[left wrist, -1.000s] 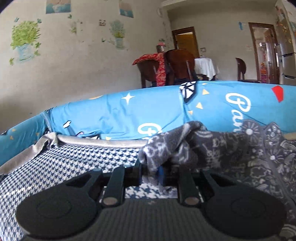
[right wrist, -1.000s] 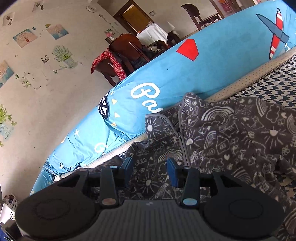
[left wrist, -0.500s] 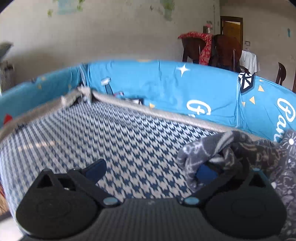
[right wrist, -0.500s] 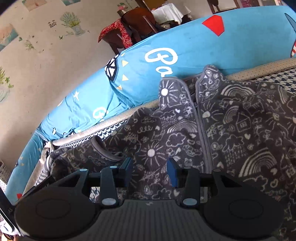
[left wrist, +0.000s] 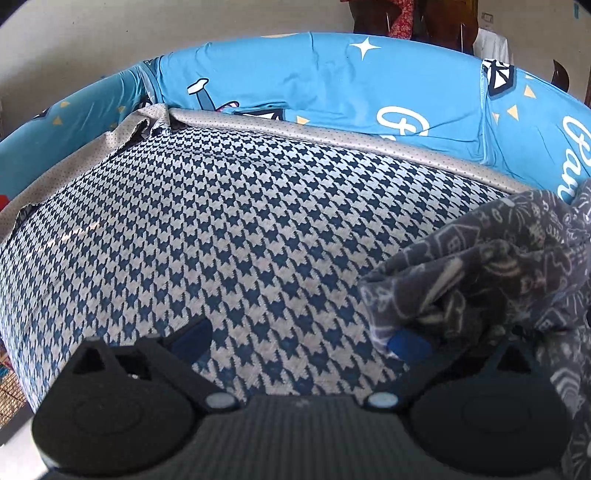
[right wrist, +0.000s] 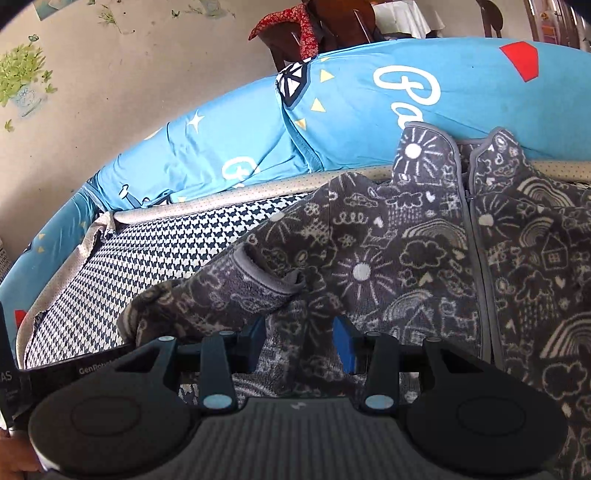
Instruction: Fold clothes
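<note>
A dark grey fleece jacket (right wrist: 424, 266) with white doodles and a front zip lies spread on the houndstooth cushion (left wrist: 229, 229). Its collar leans on the blue cover behind. One sleeve (left wrist: 472, 280) is bunched at the right of the left wrist view. It drapes over the right finger of my left gripper (left wrist: 299, 341). That gripper stands wide open, with only cushion between its pads. My right gripper (right wrist: 299, 343) hovers low over the jacket's front, beside the sleeve cuff (right wrist: 258, 273). Its jaws are partly apart, with fleece lying under the gap and no visible pinch.
A blue printed cover (left wrist: 369, 85) rises behind the cushion, with a grey dotted trim (left wrist: 332, 129) along the back edge. Behind it stand a pale wall with stickers (right wrist: 22, 81) and wooden chairs with a red cloth (right wrist: 303, 26). The cushion's left half is bare.
My left gripper was shut on the sleeve end, then opened wide and swung left and down, so the sleeve now rests loose on its right finger. My right gripper moved across the jacket and rolled.
</note>
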### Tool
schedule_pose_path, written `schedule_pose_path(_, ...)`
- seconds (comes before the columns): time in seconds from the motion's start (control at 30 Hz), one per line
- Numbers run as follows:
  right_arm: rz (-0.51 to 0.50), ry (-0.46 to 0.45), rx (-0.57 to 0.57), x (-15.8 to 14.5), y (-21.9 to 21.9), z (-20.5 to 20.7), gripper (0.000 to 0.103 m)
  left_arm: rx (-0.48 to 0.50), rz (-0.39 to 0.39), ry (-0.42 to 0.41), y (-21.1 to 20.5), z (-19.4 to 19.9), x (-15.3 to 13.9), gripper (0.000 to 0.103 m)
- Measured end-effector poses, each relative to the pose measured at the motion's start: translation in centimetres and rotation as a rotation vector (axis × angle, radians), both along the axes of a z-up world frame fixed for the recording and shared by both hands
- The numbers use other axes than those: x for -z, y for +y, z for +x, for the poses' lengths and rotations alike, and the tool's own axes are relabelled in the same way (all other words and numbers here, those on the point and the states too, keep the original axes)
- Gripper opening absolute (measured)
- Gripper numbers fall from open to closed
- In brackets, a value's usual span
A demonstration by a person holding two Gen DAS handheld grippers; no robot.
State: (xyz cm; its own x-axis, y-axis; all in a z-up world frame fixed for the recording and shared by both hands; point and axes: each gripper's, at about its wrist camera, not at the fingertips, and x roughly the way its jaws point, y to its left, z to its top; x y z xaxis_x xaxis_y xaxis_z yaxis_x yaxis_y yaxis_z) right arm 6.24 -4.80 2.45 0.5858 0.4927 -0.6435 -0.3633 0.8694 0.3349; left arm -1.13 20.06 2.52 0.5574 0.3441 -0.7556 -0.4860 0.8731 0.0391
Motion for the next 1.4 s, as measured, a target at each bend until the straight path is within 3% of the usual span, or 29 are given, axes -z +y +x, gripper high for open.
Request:
schedule_pose_path(0.13,0.011,0.006,0.024,0.4,1.0,0.6,0.043,0.028,-0.039,0.025,0.5,-0.3,0.4,0.103)
schedule_pose_path(0.4,0.144,0.075,0.108,1.5,1.9,1.8,0.043,0.070,-0.016,0.083,0.7,-1.5,1.4,0.103)
schedule_pose_path(0.57,0.119,0.047,0.090,1.7,2.7,1.7,0.043,0.054,-0.036,0.004,1.3,-2.8,0.3,0.103)
schedule_pose_path(0.7,0.142,0.031,0.060,1.6,2.8,1.7,0.045,0.056,-0.029,0.002,0.9,-2.9,-0.1,0.103)
schedule_pose_path(0.77,0.149,0.022,0.045,1.6,2.9,1.7,0.059,0.064,-0.024,0.006,0.6,-2.8,-0.1,0.103)
schedule_pose_path(0.8,0.158,0.019,0.043,1.6,2.9,1.7,0.060,0.063,-0.020,0.009,0.6,-2.7,-0.1,0.103)
schedule_pose_path(1.07,0.205,0.019,0.042,2.5,3.8,2.7,0.061,0.020,-0.039,-0.014,1.4,-3.0,-0.4,0.103)
schedule_pose_path(1.1,0.216,0.020,0.048,2.8,3.8,2.8,0.060,0.014,-0.042,-0.018,1.6,-3.1,-0.5,0.103)
schedule_pose_path(1.13,0.225,0.021,0.049,2.9,3.9,3.0,0.051,0.010,-0.039,-0.022,1.7,-3.1,-0.6,0.103)
schedule_pose_path(1.17,0.231,0.024,0.044,3.1,4.0,3.1,0.032,0.006,-0.037,-0.026,1.9,-3.2,-0.7,0.103)
schedule_pose_path(1.23,0.248,0.031,0.034,3.3,4.2,3.4,0.016,-0.006,-0.019,-0.039,2.2,-3.3,-1.0,0.103)
schedule_pose_path(1.4,0.336,0.035,-0.085,2.4,4.8,2.4,0.014,-0.105,0.007,-0.133,4.3,-4.2,-3.0,0.103)
